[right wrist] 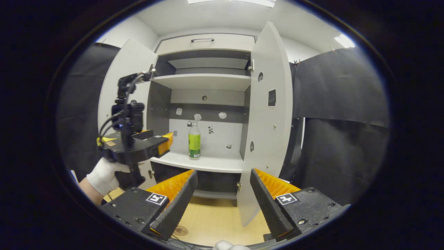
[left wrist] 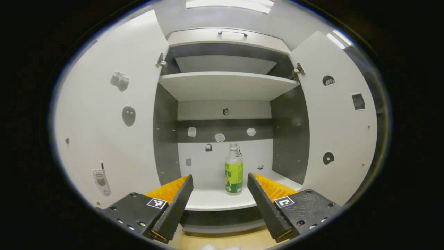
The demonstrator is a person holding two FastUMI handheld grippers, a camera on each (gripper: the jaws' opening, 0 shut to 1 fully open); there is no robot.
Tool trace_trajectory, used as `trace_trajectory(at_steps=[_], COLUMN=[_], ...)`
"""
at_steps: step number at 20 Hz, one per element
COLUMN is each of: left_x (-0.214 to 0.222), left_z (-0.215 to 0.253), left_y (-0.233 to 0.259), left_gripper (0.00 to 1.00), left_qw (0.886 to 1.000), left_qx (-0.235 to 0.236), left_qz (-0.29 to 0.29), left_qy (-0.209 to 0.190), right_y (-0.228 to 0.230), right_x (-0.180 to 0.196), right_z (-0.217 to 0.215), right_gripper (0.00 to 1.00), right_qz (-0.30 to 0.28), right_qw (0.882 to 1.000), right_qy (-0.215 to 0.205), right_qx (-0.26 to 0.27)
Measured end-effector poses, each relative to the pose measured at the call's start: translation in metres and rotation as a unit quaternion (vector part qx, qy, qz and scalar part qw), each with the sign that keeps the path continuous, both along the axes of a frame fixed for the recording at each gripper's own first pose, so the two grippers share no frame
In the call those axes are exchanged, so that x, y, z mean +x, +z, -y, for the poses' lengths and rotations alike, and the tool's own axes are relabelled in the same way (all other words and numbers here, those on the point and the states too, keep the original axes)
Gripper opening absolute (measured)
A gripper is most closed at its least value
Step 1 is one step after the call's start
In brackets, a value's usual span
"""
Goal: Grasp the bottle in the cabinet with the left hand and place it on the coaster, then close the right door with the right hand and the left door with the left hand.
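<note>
The left gripper [left wrist: 219, 180] hangs with fingers spread wide before the cabinet [left wrist: 225, 85], empty; the right gripper [right wrist: 222, 177] is likewise spread and empty. Both doors, the left door [left wrist: 114, 114] and the right door [left wrist: 338, 121], stand open. The bottle [left wrist: 233, 169] stands upright, alone on the lower shelf [left wrist: 215, 199]; the upper shelf [left wrist: 225, 85] carries nothing.

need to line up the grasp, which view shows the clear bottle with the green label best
The left gripper view: the clear plastic bottle with the green label stands upright on the white cabinet shelf, large and centred between the open left gripper. The right gripper view shows the bottle smaller and farther off, beside the left gripper.
</note>
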State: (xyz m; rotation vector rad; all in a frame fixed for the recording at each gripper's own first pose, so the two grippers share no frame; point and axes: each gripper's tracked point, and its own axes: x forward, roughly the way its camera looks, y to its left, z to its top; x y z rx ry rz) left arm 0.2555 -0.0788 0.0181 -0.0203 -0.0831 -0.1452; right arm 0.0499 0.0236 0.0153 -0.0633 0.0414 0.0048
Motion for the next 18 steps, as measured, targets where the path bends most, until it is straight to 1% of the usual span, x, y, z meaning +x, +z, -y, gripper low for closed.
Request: trace_trajectory(at_steps=[1,3,4,5,6,7,8,9,10,12,13,14,16,18], left_x=[0.012,0.035,0.046,0.058,0.071,0.083,0.097,0.109,0.119,0.138,0.145,0.151,0.164,0.174], left_z=[0.006,0.014,0.016,0.019,0.022,0.027,0.030,0.031,0.035,0.043,0.045,0.049,0.052,0.056], left_y=[0.000,0.001,-0.001,-0.004,-0.005,-0.007,-0.009,-0.013,-0.018,-0.021,-0.023,-0.024,-0.031,-0.039], left_gripper=[0.96,0.96,0.99,1.00,1.00,0.96,0.96,1.00,0.96,0.96,0.99,0.96,0.96,0.97], left_qw=[1.000,1.000,1.000,1.000,1.000,1.000,1.000,1.000,1.000,1.000,1.000,1.000,0.999,0.999], left_qx=[-0.003,-0.005,-0.001,0.003,0.005,0.006,0.007,0.009,0.010,0.008,0.013,0.019,0.025,0.021], left_qz=[-0.004,0.004,0.004,0.002,0.001,-0.001,0.000,-0.003,-0.009,-0.010,-0.011,-0.010,-0.017,-0.026], left_qy=[-0.004,-0.005,-0.003,0.000,0.003,0.001,0.003,0.007,0.006,0.004,0.008,0.008,0.012,0.014], right_y=[0.000,0.001,0.000,-0.001,-0.002,-0.003,-0.005,-0.007,-0.009,-0.013,-0.015,-0.016,-0.022,-0.025], right_x=[0.000,0.001,0.002,0.002,0.002,0.000,0.000,-0.001,-0.001,-0.001,-0.002,-0.001,-0.002,-0.002], right_z=[-0.003,-0.007,-0.011,-0.014,-0.016,-0.016,-0.016,-0.016,-0.014,-0.010,-0.008,-0.007,-0.002,0.003], right_gripper=[1.00,0.99,0.99,0.99,0.99,0.99,0.99,1.00,0.99,0.99,0.99,1.00,1.00,1.00], right_qz=[0.000,-0.004,-0.006,-0.009,-0.012,-0.014,-0.017,-0.021,-0.024,-0.032,-0.035,-0.039,-0.049,-0.055], right_qw=[1.000,1.000,1.000,1.000,1.000,1.000,1.000,1.000,0.999,0.999,0.999,0.999,0.999,0.998], right_qy=[0.004,0.008,0.010,0.012,0.012,0.011,0.010,0.010,0.008,0.004,0.004,0.003,-0.001,-0.005], right_qx=[-0.003,-0.010,-0.013,-0.016,-0.017,-0.018,-0.018,-0.019,-0.019,-0.018,-0.014,-0.011,-0.010,-0.007])
